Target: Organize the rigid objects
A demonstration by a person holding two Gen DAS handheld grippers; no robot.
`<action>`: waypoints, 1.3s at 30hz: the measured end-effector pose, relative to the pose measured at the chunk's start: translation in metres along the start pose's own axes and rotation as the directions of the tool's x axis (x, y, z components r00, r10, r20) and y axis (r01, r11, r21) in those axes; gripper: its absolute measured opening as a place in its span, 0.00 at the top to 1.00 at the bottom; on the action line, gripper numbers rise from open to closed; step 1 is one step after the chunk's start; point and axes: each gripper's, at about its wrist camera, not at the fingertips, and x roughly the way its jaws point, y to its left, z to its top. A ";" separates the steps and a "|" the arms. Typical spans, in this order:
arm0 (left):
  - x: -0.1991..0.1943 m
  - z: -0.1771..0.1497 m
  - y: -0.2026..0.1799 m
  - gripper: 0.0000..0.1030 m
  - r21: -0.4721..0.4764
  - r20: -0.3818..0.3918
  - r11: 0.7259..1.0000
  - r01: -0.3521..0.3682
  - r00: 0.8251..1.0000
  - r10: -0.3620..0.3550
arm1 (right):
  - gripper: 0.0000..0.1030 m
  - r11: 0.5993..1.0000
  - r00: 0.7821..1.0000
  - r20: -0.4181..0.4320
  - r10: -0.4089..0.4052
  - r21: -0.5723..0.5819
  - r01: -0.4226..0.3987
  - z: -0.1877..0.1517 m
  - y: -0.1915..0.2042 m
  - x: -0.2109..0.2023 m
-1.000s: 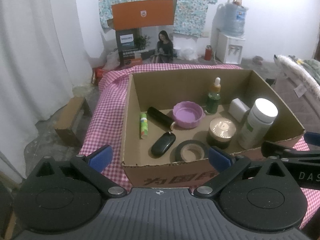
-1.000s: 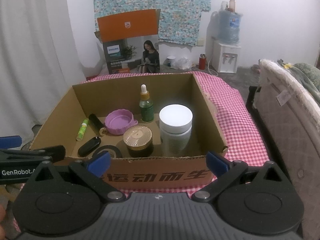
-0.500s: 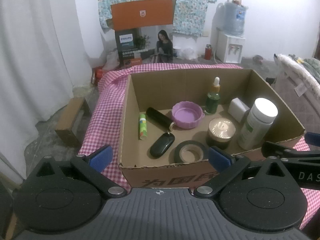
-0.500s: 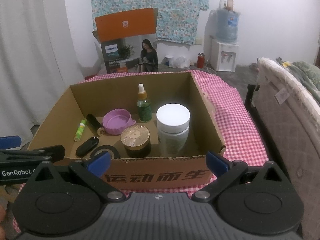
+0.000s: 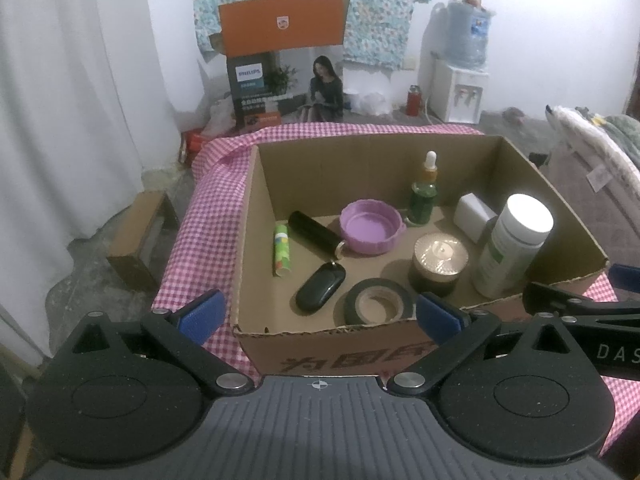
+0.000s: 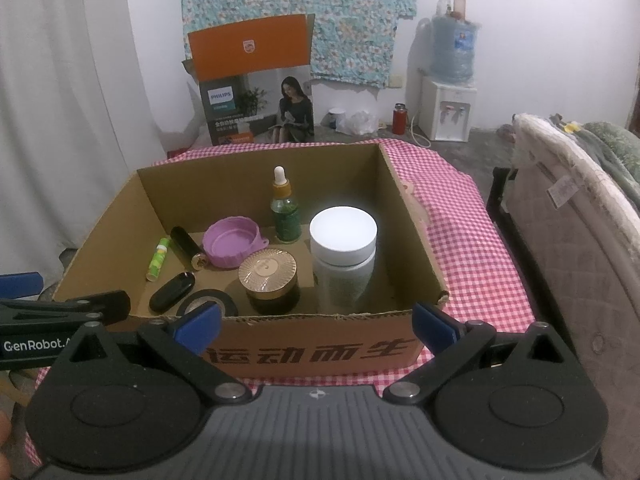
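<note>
An open cardboard box (image 5: pixel 256 208) (image 6: pixel 416 240) stands on a pink checked cloth. Inside lie a green tube (image 5: pixel 281 249), a black cylinder (image 5: pixel 314 232), a purple lid (image 5: pixel 370 227) (image 6: pixel 233 242), a black oval case (image 5: pixel 321 293), a black tape roll (image 5: pixel 378 302), a gold-lidded jar (image 5: pixel 439 258) (image 6: pixel 268 274), a green dropper bottle (image 5: pixel 423 196) (image 6: pixel 285 216), a white block (image 5: pixel 474 216) and a white-capped bottle (image 5: pixel 510 248) (image 6: pixel 343 256). My left gripper (image 5: pixel 320 316) and right gripper (image 6: pixel 316 322) are open and empty before the box's near wall.
The checked cloth (image 6: pixel 472 240) covers the table around the box. A padded piece of furniture (image 6: pixel 580 220) stands at the right. Behind are an orange and grey carton (image 6: pixel 256 92), a water dispenser (image 6: pixel 448 96) and a small cardboard box (image 5: pixel 140 240) on the floor at left.
Both grippers have drawn back and risen slightly, so the box sits a little lower and farther in each view. Nothing in the box has moved.
</note>
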 end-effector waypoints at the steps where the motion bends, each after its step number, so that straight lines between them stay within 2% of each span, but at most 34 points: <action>1: 0.000 0.000 0.000 0.01 0.000 -0.001 1.000 0.000 1.000 0.000 | 0.00 1.000 1.000 0.000 0.000 0.000 0.000 0.000 0.000 0.000; 39: -0.001 -0.004 -0.001 0.01 0.006 -0.011 1.000 -0.002 1.000 0.002 | 0.00 1.000 1.000 -0.007 -0.005 0.002 0.005 -0.001 -0.007 -0.002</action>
